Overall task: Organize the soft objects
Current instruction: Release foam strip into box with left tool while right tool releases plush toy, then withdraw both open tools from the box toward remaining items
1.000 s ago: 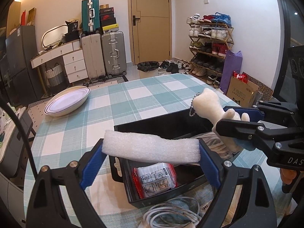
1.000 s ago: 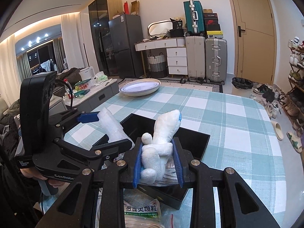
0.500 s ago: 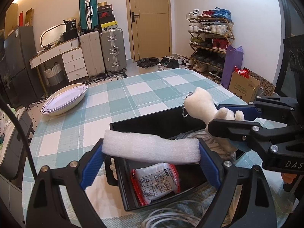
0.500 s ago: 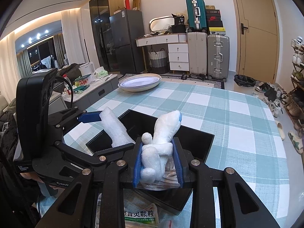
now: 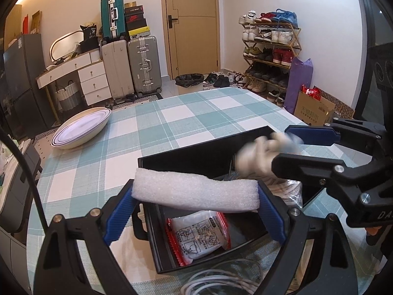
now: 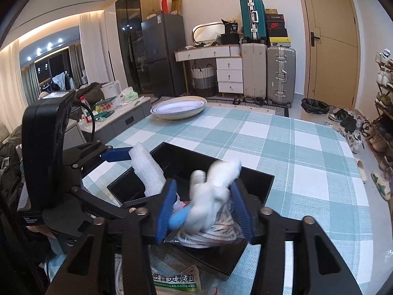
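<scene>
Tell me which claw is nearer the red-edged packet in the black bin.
Left. The left claw, shut on the foam roll, hangs directly above the red-edged packet. The right claw is off to one side, over the black bin's other end, opening around the white plush.

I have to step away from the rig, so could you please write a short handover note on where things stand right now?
Left gripper: fingers clamped on the ends of the white foam roll, held over the black bin.
Right gripper: jaws opening; the white plush toy, blurred, is dropping between them onto the bagged rope coil in the bin.
Also in the bin: a red-edged white packet.
Done: plush released.
Left: put the foam roll in; white cable and green-labelled sachet lie outside the bin.
</scene>
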